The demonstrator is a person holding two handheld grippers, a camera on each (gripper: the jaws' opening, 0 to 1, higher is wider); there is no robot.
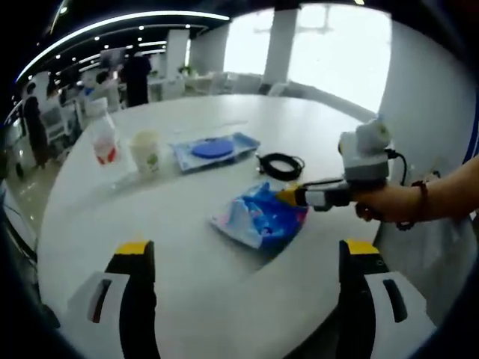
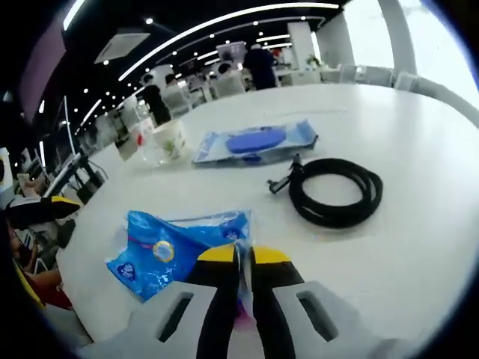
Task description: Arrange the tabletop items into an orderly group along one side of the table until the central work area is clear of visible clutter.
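Observation:
A crumpled blue packet [image 1: 254, 218] [image 2: 172, 250] lies on the round white table [image 1: 187, 224] [image 2: 419, 247], near its front edge. My right gripper [image 2: 243, 260] [image 1: 290, 196], held by a hand coming in from the right, has its yellow-tipped jaws pressed together on the packet's near edge. A strip of the packet shows between them. My left gripper [image 1: 247, 250] hovers over the table's near rim, short of the packet, its jaws wide apart with nothing between them. In the right gripper view that left gripper's yellow-tipped finger [image 2: 45, 209] shows at the left edge.
A coiled black cable [image 1: 281, 165] [image 2: 335, 191] lies just beyond the packet. Further back are a flat blue pack with a round blue disc [image 1: 215, 149] [image 2: 256, 141], a paper cup [image 1: 147, 152] [image 2: 169, 139] and a clear bag with red print [image 1: 105, 143]. People and chairs stand behind the table.

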